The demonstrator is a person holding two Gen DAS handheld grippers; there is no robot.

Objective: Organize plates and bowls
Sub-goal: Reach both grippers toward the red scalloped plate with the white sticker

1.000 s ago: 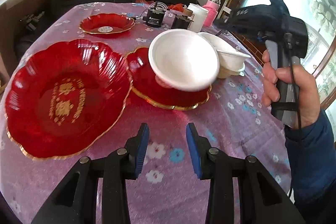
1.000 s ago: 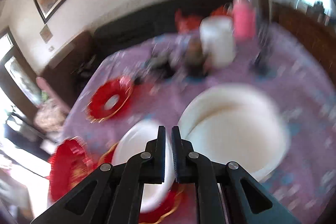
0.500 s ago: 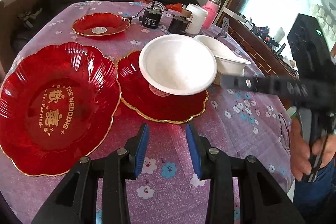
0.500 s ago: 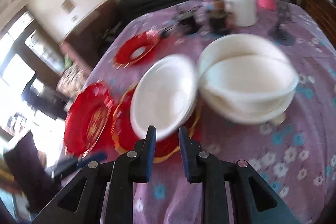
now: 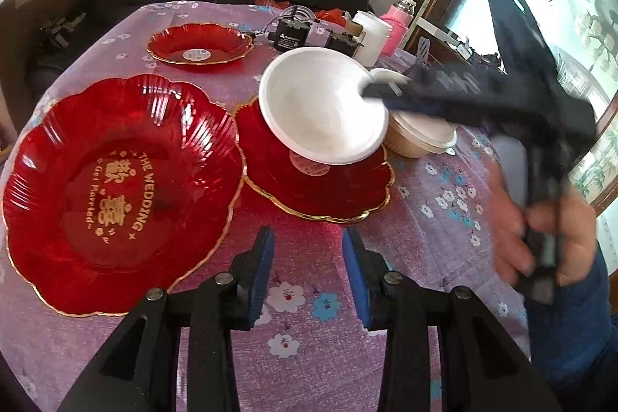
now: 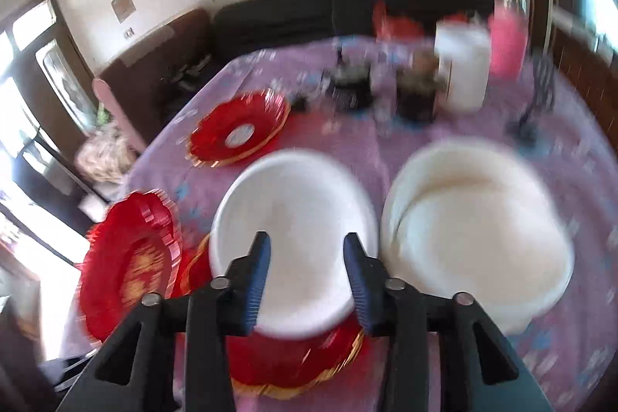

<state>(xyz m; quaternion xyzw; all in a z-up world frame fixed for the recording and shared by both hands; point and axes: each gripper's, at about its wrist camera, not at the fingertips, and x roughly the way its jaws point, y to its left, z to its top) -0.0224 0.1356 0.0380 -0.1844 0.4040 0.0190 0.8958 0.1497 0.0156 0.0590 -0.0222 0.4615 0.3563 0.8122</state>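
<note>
1 light, thin-walled white foam bowl (image 5: 322, 111) is sitting tilted on the middle gold-rimmed red glass plate (image 5: 332, 188), probably best pinched gently at its rim, while the right gripper (image 6: 307, 269) is opening empty above it and the left gripper (image 5: 309, 273) is hanging apart, empty.

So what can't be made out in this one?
- Stacked white bowls: left wrist view, mostly hidden behind the right gripper and the tilted white bowl.
- Items at the table's far edge: right wrist view, motion-blurred.
- Medium red plate: right wrist view, largely covered by the bowl and fingers.
</note>
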